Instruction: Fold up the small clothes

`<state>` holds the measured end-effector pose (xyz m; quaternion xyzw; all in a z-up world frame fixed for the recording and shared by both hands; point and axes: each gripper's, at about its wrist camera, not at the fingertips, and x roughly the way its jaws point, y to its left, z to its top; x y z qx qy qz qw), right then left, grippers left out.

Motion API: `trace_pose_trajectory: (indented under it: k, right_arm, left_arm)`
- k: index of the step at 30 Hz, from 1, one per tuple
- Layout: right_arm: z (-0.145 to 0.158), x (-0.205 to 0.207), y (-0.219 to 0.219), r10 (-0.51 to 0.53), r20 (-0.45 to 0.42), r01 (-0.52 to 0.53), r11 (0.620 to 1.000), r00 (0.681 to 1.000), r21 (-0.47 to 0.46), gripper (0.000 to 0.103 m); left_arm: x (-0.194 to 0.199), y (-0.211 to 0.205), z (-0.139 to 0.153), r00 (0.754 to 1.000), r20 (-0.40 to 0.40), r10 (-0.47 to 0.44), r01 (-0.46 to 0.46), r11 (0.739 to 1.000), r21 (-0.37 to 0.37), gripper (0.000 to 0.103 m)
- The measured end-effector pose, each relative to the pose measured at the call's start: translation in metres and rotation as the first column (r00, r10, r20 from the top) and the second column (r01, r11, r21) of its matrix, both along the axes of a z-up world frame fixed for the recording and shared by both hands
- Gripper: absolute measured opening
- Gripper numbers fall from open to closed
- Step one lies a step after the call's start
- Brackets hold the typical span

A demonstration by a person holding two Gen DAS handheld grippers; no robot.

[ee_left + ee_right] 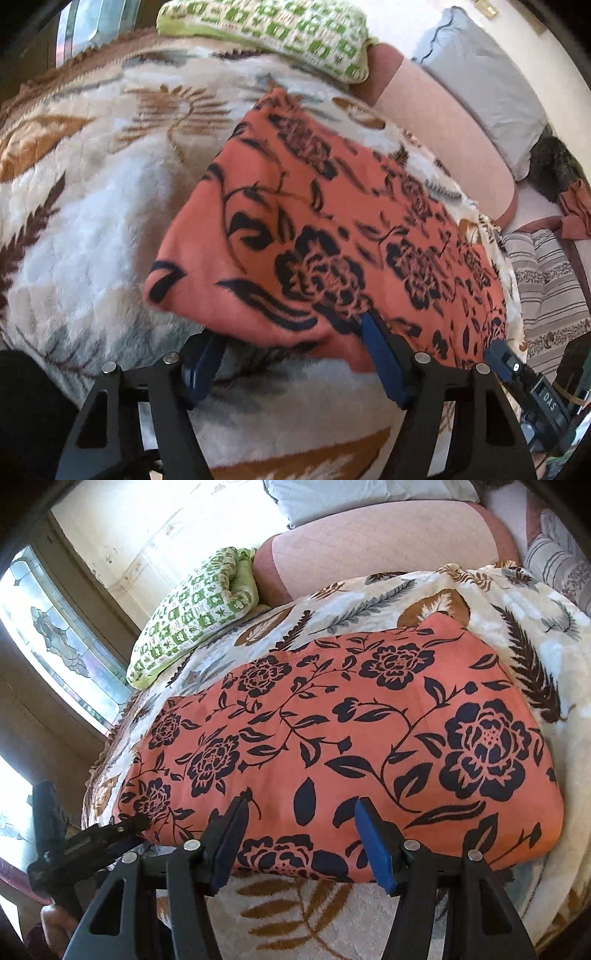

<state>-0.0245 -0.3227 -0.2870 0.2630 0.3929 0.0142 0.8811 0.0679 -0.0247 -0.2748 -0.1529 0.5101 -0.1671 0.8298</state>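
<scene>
An orange garment with a dark floral print (332, 236) lies spread on a leaf-patterned blanket (92, 229); it also shows in the right wrist view (351, 738). My left gripper (291, 332) is open, its blue-padded fingers at the garment's near edge, the cloth lying over the left fingertip. My right gripper (299, 808) is open, its fingers resting over the garment's near edge. The right gripper appears at the lower right of the left wrist view (517, 373), and the left gripper at the lower left of the right wrist view (110, 834).
A green-and-white patterned cushion (273, 33) lies at the blanket's far end, also seen in the right wrist view (192, 616). A pink bolster (443, 140) and a grey pillow (484, 81) lie alongside. A striped cloth (546, 288) is at the right. A window (55, 635) is behind.
</scene>
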Motion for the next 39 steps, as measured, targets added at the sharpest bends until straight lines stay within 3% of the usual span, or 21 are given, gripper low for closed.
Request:
trace_pose_trajectory:
  k: [7, 10, 12, 14, 17, 20, 21, 23, 28, 34, 39]
  right_arm:
    - [-0.003, 0.002, 0.018, 0.049, 0.014, -0.049, 0.999, 0.999, -0.001, 0.063]
    - [-0.001, 0.005, 0.029, 0.084, 0.026, -0.083, 0.996, 0.996, -0.032, 0.041]
    - [-0.001, 0.01, 0.035, 0.102, 0.017, -0.101, 0.993, 0.995, -0.061, 0.038]
    - [-0.002, 0.015, 0.04, 0.106, 0.014, -0.105, 0.992, 0.994, -0.071, 0.037]
    - [-0.004, 0.025, 0.045, 0.115, 0.015, -0.113, 0.991, 0.993, -0.071, 0.038]
    - [-0.022, 0.038, 0.054, 0.137, -0.033, -0.139, 0.984, 0.99, -0.107, 0.039]
    - [-0.023, 0.038, 0.056, 0.134, -0.013, -0.134, 0.983, 0.991, -0.126, 0.039]
    - [-0.023, 0.038, 0.06, 0.131, -0.006, -0.13, 0.98, 0.991, -0.15, 0.039]
    - [-0.026, 0.035, 0.053, 0.13, 0.018, -0.127, 0.986, 0.991, -0.105, 0.039]
    - [-0.027, 0.034, 0.054, 0.131, 0.039, -0.127, 0.987, 0.991, -0.1, 0.039]
    - [-0.028, 0.033, 0.051, 0.131, 0.051, -0.127, 0.989, 0.99, -0.081, 0.039]
  left_arm:
    - [0.013, -0.006, -0.005, 0.999, 0.028, 0.032, -0.03, 0.997, -0.066, 0.072]
    - [0.017, -0.005, -0.004, 0.999, 0.032, 0.029, -0.026, 0.995, -0.094, 0.072]
    - [0.019, -0.005, -0.003, 0.999, 0.036, 0.028, -0.024, 0.995, -0.102, 0.068]
    - [0.019, -0.008, -0.002, 0.998, 0.056, 0.012, -0.008, 0.998, -0.061, 0.046]
    - [0.018, -0.01, -0.005, 0.998, 0.068, -0.003, 0.005, 1.0, -0.023, 0.038]
    - [0.017, -0.013, -0.004, 0.997, 0.074, -0.01, 0.009, 1.0, 0.007, 0.038]
    - [0.018, -0.016, -0.004, 0.997, 0.071, -0.018, 0.016, 0.999, 0.032, 0.038]
    - [0.021, -0.02, -0.006, 0.998, 0.06, -0.02, 0.018, 0.999, 0.037, 0.045]
    - [0.021, -0.028, -0.005, 0.997, 0.07, -0.024, 0.017, 0.996, 0.085, 0.049]
    - [0.017, -0.033, 0.006, 0.993, 0.111, -0.036, 0.018, 0.988, 0.155, 0.033]
    - [0.01, -0.041, 0.019, 0.984, 0.167, -0.068, 0.031, 0.976, 0.217, 0.029]
